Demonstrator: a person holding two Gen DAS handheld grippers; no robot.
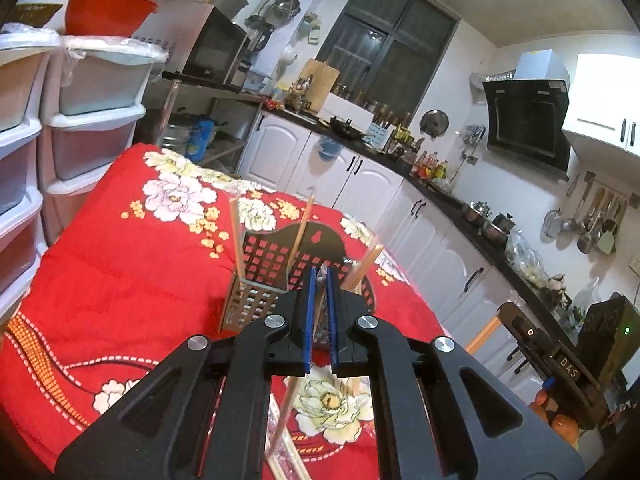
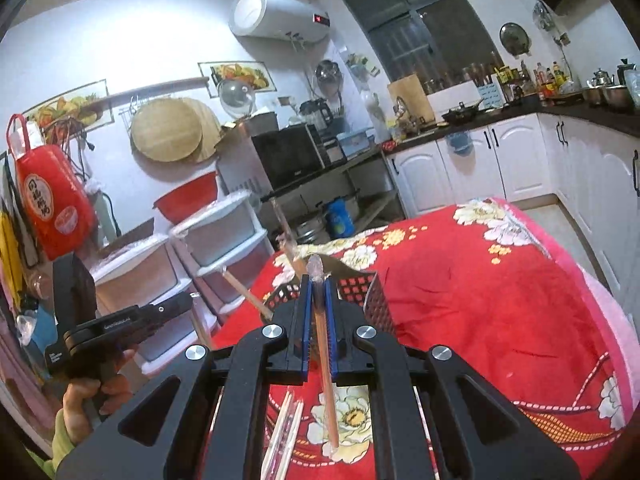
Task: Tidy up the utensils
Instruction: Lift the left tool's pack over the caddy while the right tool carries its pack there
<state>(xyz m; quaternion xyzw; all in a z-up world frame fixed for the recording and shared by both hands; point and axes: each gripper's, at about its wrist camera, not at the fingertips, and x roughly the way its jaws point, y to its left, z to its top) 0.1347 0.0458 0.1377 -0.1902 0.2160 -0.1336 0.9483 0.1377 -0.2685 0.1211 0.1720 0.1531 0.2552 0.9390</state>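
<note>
A black perforated utensil holder (image 1: 276, 256) stands on the red flowered cloth (image 1: 120, 272), with wooden chopsticks (image 1: 302, 228) leaning out of it. My left gripper (image 1: 320, 276) hovers just before the holder, shut on a plastic-wrapped chopstick (image 1: 289, 412) that hangs down below the pads. My right gripper (image 2: 318, 284) is shut on another wrapped chopstick (image 2: 328, 384), its top poking up beside the holder (image 2: 370, 292). In the right wrist view a hand (image 2: 92, 396) carries the left gripper (image 2: 186, 300) at the left. Several loose chopsticks (image 2: 286, 432) lie on the cloth below.
Stacked white plastic drawers (image 1: 76, 128) stand against the table's left side, with a red basin (image 1: 108, 10) on top. White cabinets and a cluttered black counter (image 1: 440, 188) run along the right. The right gripper (image 1: 506, 312) with its orange stick (image 1: 484, 332) hangs off the table's right edge.
</note>
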